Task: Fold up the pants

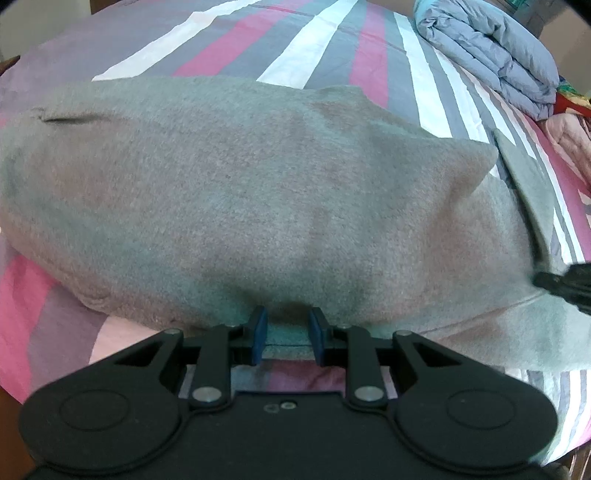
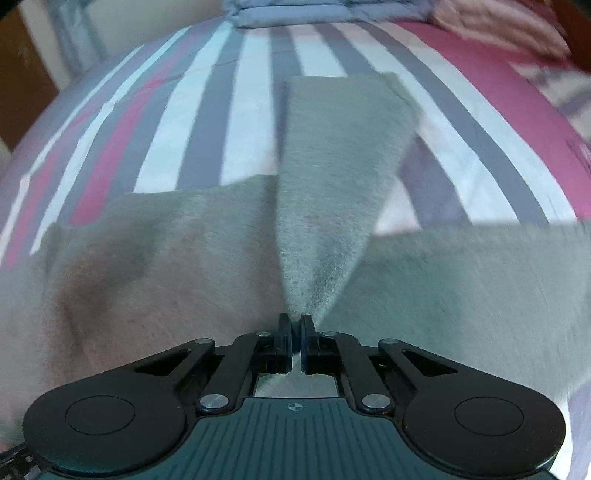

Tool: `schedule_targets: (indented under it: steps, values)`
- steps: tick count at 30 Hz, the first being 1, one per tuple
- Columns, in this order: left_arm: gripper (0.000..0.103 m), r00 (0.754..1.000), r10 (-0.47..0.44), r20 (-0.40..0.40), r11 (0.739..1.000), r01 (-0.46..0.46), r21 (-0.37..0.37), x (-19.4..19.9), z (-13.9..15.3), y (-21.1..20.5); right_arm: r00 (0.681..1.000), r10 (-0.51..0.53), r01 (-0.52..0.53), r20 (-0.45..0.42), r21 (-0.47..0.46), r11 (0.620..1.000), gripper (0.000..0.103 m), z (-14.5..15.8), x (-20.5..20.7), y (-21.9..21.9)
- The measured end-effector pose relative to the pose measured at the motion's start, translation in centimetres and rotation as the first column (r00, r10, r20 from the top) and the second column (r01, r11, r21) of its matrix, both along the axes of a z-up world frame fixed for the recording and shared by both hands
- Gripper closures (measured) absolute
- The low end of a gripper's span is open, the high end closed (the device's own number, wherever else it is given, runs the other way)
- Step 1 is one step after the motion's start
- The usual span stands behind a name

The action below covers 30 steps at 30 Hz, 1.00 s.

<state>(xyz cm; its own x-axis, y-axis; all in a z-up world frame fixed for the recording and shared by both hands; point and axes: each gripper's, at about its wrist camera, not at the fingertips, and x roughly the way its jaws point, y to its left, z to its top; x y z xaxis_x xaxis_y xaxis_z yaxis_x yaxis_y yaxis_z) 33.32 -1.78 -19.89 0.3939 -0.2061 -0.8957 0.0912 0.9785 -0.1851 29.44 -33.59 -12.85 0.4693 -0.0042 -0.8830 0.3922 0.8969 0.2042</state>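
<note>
Grey fleece pants lie spread on a striped bedsheet. My left gripper is open, its blue pads on either side of the near edge of the pants. My right gripper is shut on a pinched fold of the pants, which rises as a taut ridge away from the jaws. The right view is motion-blurred. The tip of the right gripper shows at the right edge of the left wrist view.
A folded blue-grey quilt lies at the far right of the bed, with pink bedding beside it. The quilt also shows at the top of the right wrist view. The bed's striped sheet stretches beyond the pants.
</note>
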Motion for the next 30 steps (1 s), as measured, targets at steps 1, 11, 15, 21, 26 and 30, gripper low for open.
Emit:
schedule_targets:
  steps: [1, 11, 15, 21, 26, 30]
  values:
    - [0.087, 1.0, -0.003, 0.003, 1.0, 0.003, 0.003, -0.1, 0.0, -0.1, 1.0, -0.005, 0.005, 0.008, 0.02, 1.0, 0.099, 0.2, -0.9, -0.6]
    - [0.087, 0.999, -0.031, 0.019, 0.998, 0.03, 0.052, -0.3, 0.3, -1.2, 0.994, -0.023, 0.012, 0.106, 0.104, 0.995, 0.099, 1.6, -10.1, -0.9]
    - [0.087, 0.999, -0.042, 0.019, 0.996, 0.041, 0.078, -0.5, 0.9, -1.6, 0.999, -0.017, 0.012, 0.046, 0.106, 0.994, 0.098, -1.1, -9.9, -0.9]
    - [0.087, 0.997, -0.073, 0.04, 0.994, 0.069, 0.087, -0.8, 2.2, -3.9, 0.986, 0.089, -0.087, 0.138, -0.015, 0.996, 0.082, 2.9, -10.0, -1.0]
    - [0.087, 0.99, -0.14, 0.037, 0.986, 0.135, 0.102, -0.5, 2.0, -8.4, 0.977, 0.17, -0.15, 0.13, -0.149, 0.977, 0.082, 3.0, -6.2, -0.4]
    - [0.085, 0.987, -0.159, 0.023, 0.982, 0.155, 0.103, -0.1, 1.3, -10.1, 0.963, 0.264, -0.237, 0.046, -0.317, 0.918, 0.081, 1.0, -2.7, 1.1]
